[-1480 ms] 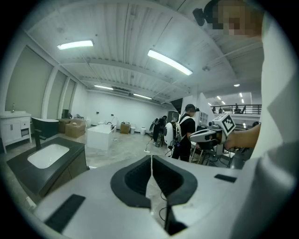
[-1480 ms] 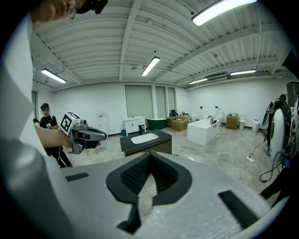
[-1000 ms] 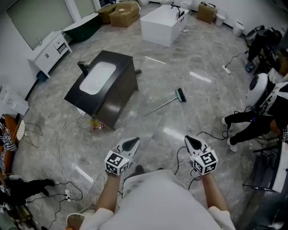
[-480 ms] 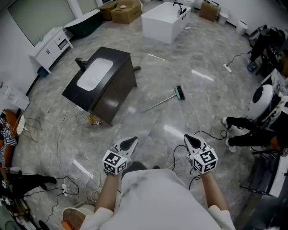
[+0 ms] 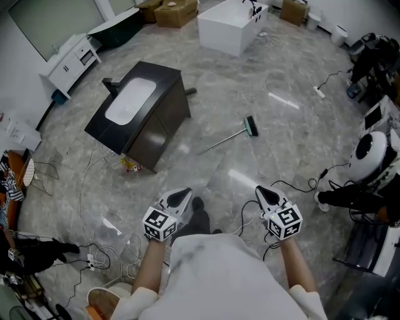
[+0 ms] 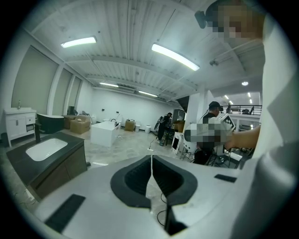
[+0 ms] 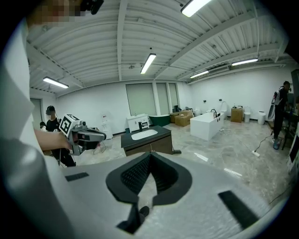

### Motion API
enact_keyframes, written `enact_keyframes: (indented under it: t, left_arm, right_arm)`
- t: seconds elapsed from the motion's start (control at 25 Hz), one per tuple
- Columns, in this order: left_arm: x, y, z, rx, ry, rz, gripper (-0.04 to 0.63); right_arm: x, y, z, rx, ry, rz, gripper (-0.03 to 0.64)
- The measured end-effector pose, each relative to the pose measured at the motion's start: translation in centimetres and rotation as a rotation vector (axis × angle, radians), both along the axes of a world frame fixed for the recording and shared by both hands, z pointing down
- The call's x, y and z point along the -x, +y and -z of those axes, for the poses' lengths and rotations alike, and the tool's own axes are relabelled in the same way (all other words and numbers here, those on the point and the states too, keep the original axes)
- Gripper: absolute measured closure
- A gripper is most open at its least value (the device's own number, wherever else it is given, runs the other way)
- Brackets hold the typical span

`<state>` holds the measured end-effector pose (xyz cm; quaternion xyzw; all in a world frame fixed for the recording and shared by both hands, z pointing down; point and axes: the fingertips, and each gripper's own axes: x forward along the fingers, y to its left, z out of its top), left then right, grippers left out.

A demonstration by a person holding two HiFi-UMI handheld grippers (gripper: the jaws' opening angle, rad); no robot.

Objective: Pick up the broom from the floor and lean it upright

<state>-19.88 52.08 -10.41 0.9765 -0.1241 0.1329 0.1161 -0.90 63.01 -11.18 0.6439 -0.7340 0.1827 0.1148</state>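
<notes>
The broom [image 5: 225,141] lies flat on the grey marble floor in the head view, its thin handle running down-left from a dark green head [image 5: 250,126]. It is well ahead of both grippers and nothing touches it. My left gripper [image 5: 184,192] is held low at the left, jaws shut and empty. My right gripper [image 5: 261,190] is beside it at the right, also shut and empty. In the left gripper view the left gripper [image 6: 151,157] has its pads together. The right gripper [image 7: 150,154] looks the same in the right gripper view. The broom shows in neither gripper view.
A black vanity with a white sink [image 5: 140,112] stands left of the broom. A white bathtub [image 5: 231,28] and cardboard boxes [image 5: 175,11] are farther back. Cables [image 5: 294,187] trail on the floor near my right side. A person's legs [image 5: 350,199] and equipment are at the right.
The view has shifted forward across the floor, and a dark shoe now shows between the grippers. Both grippers stay shut and side by side. The person at the right has shifted.
</notes>
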Motion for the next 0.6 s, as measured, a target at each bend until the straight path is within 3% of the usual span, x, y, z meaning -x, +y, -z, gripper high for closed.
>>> enact_keyframes:
  t: [0.6]
  left_arm:
    - [-4.5, -15.0, -3.5, 0.027, -0.035, -0.099, 0.583]
  right_arm:
    - [-3.2, -15.2, -2.9, 0.075, 0.005, -0.019, 0.615]
